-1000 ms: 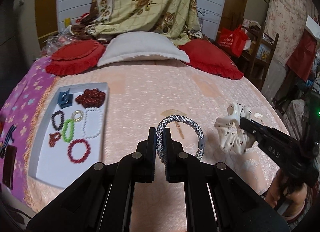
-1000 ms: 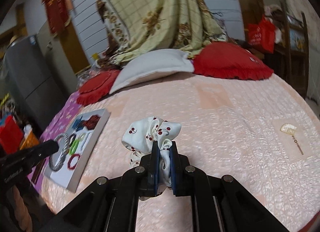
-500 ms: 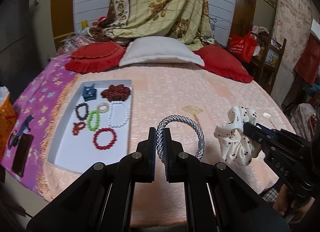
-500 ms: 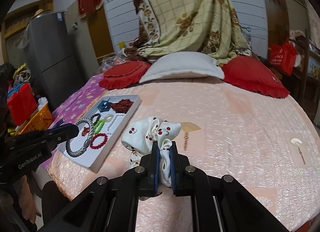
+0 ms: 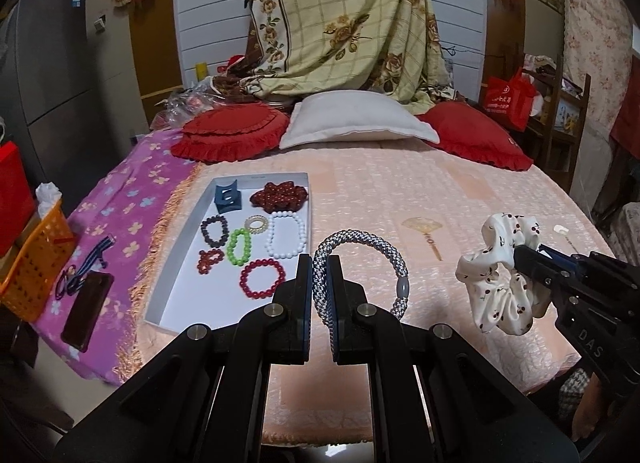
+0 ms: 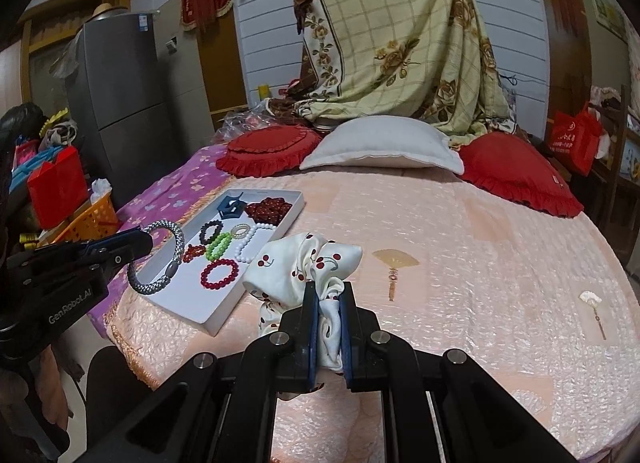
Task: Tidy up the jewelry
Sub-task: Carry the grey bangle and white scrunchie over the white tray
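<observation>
A bed [image 5: 400, 183] under a peach quilt carries a white tray [image 5: 176, 299] at its left side and three pillows [image 5: 356, 123] along the far end.

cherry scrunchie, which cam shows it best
The left wrist view: the cherry scrunchie hangs side-on and nearly whole from the right gripper. In the right wrist view its top ruffle shows, but the gripper's own fingers hide its lower part.
</observation>
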{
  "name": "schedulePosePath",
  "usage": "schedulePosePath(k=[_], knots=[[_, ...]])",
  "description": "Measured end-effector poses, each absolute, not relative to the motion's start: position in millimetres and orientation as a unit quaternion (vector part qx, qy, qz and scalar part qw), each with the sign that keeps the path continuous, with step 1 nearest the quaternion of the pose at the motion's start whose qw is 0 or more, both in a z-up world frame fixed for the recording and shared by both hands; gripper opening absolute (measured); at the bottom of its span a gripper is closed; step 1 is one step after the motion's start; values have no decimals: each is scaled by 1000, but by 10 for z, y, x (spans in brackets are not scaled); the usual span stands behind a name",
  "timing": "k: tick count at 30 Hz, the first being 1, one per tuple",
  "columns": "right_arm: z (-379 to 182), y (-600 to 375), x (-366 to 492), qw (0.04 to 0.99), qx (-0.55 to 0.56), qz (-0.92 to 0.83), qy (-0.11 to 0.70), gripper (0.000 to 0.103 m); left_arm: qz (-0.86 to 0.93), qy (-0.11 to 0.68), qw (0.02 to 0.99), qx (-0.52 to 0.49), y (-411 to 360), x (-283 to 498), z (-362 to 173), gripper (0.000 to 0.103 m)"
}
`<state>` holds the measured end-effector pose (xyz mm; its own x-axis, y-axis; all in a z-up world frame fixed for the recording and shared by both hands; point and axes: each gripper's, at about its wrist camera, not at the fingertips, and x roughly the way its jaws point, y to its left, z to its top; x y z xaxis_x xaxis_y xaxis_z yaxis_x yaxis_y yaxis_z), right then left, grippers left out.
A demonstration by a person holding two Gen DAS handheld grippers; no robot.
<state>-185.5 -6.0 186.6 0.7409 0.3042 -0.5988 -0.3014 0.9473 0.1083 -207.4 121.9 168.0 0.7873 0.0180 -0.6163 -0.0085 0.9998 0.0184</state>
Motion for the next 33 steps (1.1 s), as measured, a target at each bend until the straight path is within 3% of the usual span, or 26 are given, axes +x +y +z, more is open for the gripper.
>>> schedulePosePath(k=[33], knots=[[1630,881,-1618,902,-46,226,366,9,78,383,919,-60,2182,-2008,1122,5]])
